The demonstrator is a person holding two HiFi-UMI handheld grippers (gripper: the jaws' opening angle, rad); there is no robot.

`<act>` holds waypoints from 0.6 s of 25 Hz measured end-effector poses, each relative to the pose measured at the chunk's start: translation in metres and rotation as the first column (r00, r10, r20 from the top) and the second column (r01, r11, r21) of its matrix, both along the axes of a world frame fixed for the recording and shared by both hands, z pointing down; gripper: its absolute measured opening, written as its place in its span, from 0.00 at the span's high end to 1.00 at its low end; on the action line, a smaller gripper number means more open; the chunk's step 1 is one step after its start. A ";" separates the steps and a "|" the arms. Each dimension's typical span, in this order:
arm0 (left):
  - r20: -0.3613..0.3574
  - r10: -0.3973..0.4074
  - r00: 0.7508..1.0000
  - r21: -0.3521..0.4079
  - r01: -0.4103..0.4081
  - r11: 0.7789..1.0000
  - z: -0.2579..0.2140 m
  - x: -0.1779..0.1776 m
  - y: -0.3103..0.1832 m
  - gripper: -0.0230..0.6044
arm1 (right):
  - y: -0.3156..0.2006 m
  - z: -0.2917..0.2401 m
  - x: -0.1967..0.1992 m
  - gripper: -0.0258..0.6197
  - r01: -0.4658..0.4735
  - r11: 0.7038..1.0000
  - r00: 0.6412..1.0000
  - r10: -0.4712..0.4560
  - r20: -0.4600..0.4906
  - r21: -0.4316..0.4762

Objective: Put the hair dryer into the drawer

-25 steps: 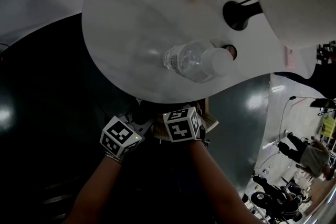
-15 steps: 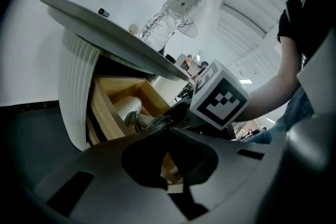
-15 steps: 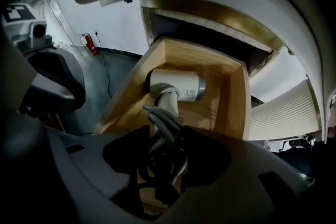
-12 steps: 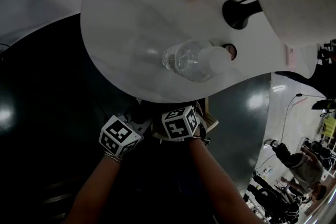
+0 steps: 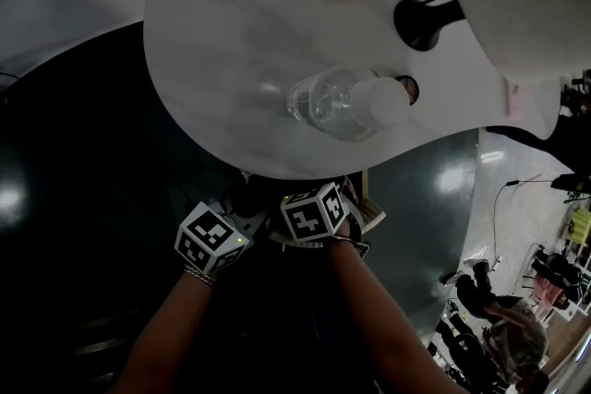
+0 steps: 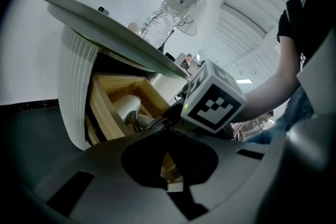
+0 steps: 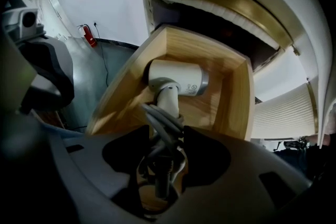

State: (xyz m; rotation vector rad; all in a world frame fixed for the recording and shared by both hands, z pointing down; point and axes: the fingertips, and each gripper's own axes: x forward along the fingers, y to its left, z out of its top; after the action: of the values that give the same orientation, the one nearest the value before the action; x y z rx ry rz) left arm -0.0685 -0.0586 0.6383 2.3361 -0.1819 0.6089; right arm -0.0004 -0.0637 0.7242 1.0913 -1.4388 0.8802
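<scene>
**Item:** white hair dryer (image 7: 176, 80).

**Location:** inside the open wooden drawer (image 7: 239, 102) under the round white tabletop (image 5: 212, 60). The barrel lies close to the drawer's back wall, about midway between the side walls. The body appears to rest on the drawer floor.

**Orientation:** the barrel's long axis runs side to side, parallel with the back wall. In the right gripper view its grey-rimmed end faces the right wall. The handle stands square to the barrel and points toward the drawer's front edge, toward you. The coiled grey cord (image 7: 161, 123) is bunched at the handle's end.

**Right gripper** (image 7: 164, 152)**:** points down into the drawer. Its jaws are set wide and grasp the cord bundle at the handle's end, which fills the gap between them.

**Left gripper** (image 6: 168, 152)**:** jaws clenched nearly together on a thin wooden edge, seemingly the drawer's edge near its front. You appear to be steadying the drawer with it.

**Step in hand:** placing, and by my reading nearly finished. The dryer is in the drawer but not let go.

**Next move calls for:** spread the right jaws clear of the cord. Then lift straight up so that no loop snags and drags the handle out.

**Also present:** clear plastic bottle (image 5: 337, 106), lying on the tabletop.
</scene>
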 end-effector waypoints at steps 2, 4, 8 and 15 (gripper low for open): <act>0.000 -0.002 1.000 0.001 0.002 1.000 -0.001 -0.001 0.000 0.95 | 0.002 0.002 -0.001 0.62 0.000 1.000 1.000 0.000 0.006 -0.007; 0.002 -0.003 1.000 0.000 0.003 1.000 -0.001 -0.002 0.000 0.95 | 0.002 0.002 -0.002 0.62 0.001 1.000 1.000 -0.001 0.012 -0.013; 0.007 -0.002 1.000 0.000 0.003 1.000 0.001 -0.004 0.000 0.95 | 0.003 0.006 -0.002 0.60 -0.002 0.999 1.000 0.003 0.013 -0.035; 0.004 -0.007 1.000 0.005 0.007 1.000 -0.008 -0.013 0.001 0.95 | 0.000 -0.007 -0.011 0.55 -0.022 1.000 1.000 0.022 -0.012 0.005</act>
State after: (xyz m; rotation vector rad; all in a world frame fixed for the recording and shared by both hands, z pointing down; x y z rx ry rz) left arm -0.0817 -0.0573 0.6306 2.3380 -0.1931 0.6102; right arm -0.0113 -0.0633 0.7169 1.1163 -1.4216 0.8845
